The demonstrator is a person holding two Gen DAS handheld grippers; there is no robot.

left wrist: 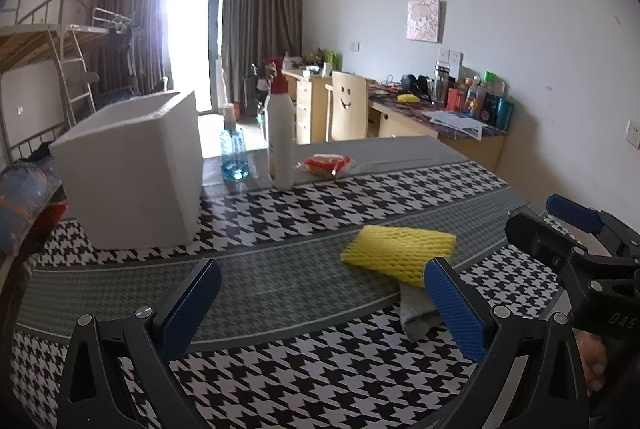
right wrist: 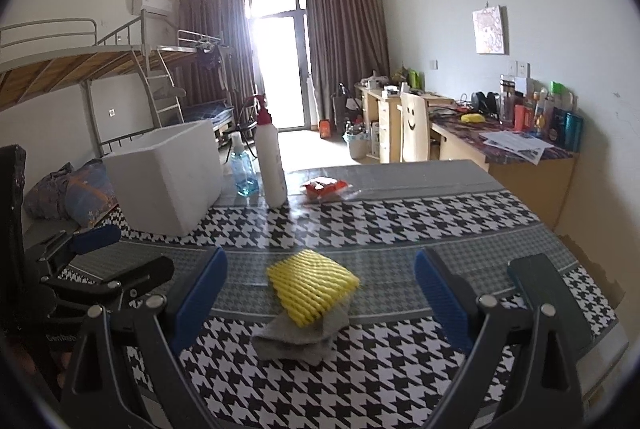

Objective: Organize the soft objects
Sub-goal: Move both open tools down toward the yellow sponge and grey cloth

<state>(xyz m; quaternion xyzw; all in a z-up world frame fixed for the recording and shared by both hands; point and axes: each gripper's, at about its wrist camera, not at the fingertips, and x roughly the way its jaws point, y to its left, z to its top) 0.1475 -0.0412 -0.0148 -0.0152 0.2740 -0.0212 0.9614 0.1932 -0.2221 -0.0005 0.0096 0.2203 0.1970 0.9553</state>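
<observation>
Yellow foam net (right wrist: 312, 287) lies near the middle of the table (right wrist: 400, 221), its near end resting on a grey cloth (right wrist: 296, 339), with the white box (right wrist: 168, 181) far left. The right gripper (right wrist: 320, 303) hovers just short of the pair with its jaws wide apart and empty. The left gripper (left wrist: 320, 305) sits to their left, also spread and holding nothing, beyond it a white bottle (left wrist: 280, 149), blue bottle (left wrist: 234, 157) and red packet (left wrist: 326, 163) at the far side.
</observation>
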